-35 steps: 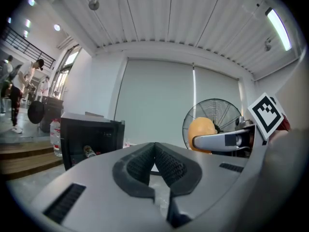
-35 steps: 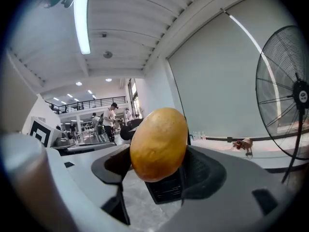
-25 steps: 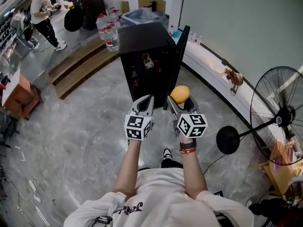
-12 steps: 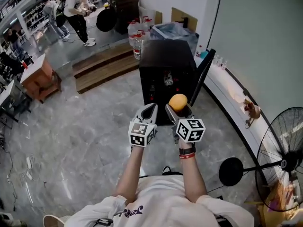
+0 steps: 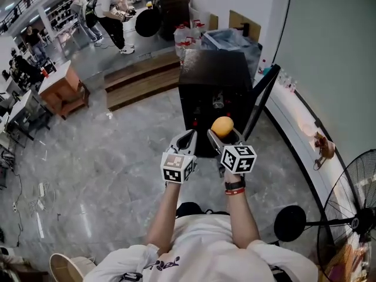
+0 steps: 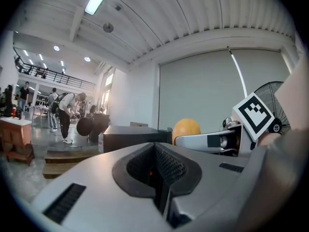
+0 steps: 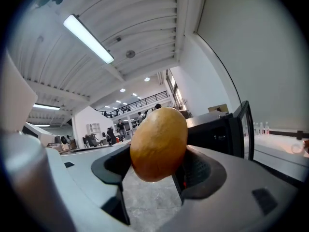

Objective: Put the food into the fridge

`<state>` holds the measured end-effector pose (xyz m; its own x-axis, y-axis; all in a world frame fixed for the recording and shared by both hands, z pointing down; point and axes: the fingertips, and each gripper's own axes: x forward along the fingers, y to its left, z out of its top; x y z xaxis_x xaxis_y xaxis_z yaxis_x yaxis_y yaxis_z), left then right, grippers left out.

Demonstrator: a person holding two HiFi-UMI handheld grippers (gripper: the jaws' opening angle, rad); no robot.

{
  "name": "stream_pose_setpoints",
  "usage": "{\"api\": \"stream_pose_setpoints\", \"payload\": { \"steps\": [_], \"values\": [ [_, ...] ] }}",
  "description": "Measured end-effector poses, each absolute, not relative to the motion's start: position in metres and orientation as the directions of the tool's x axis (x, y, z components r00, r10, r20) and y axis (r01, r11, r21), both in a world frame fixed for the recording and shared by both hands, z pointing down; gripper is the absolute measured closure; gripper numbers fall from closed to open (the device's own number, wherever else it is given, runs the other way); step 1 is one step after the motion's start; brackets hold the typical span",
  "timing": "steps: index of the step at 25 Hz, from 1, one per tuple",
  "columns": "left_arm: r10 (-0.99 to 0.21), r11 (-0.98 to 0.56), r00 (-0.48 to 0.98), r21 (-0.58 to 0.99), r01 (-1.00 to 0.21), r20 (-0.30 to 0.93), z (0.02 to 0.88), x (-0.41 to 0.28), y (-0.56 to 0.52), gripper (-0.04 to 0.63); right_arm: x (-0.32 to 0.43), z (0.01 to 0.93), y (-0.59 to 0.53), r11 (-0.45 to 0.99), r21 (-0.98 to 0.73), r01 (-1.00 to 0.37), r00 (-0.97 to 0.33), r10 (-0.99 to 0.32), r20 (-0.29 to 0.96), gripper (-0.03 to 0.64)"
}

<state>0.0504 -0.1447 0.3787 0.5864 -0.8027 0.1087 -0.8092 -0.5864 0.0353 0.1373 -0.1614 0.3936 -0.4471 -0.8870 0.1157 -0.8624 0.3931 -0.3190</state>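
While gripping a yellow-orange fruit (image 7: 158, 144) between both pads, right tongs (image 5: 224, 138) held about level, aimed at black fridge (image 5: 211, 75). Left tongs (image 5: 187, 141) just beside, clenched shut, nothing between pads. Fruit up in the air, near open fridge front, not yet inside. Fridge door (image 5: 261, 101) swung open on right side; dark shelves visible with a few small items, too small to name. Grey stone floor (image 5: 106, 157) below, standing fan (image 5: 352, 216) off to right. Judged as carry-and-approach step, placing not started. Next move likely calls for reaching past door edge into a free shelf spot, lowering until fruit rests, then opening pads. Round fruit may roll, so best set well back from shelf lip.
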Motion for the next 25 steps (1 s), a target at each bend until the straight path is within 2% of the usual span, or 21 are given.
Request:
{"api": "stream_pose_setpoints", "payload": {
  "steps": [9,25],
  "values": [
    [-0.819,-0.554,0.557,0.058,-0.83,0.138,0.403,0.057,-0.171,0.578,0.156,0.429,-0.192,0.373,-0.336,-0.865,-0.446,-0.878,0.172,0.273],
    [-0.792,-0.584,0.589,0.079,-0.808,0.163,0.448,0.035,-0.289,0.577,0.127,0.499,-0.312,0.324,-0.326,-0.888,-0.419,-0.863,0.283,0.272]
  ]
}}
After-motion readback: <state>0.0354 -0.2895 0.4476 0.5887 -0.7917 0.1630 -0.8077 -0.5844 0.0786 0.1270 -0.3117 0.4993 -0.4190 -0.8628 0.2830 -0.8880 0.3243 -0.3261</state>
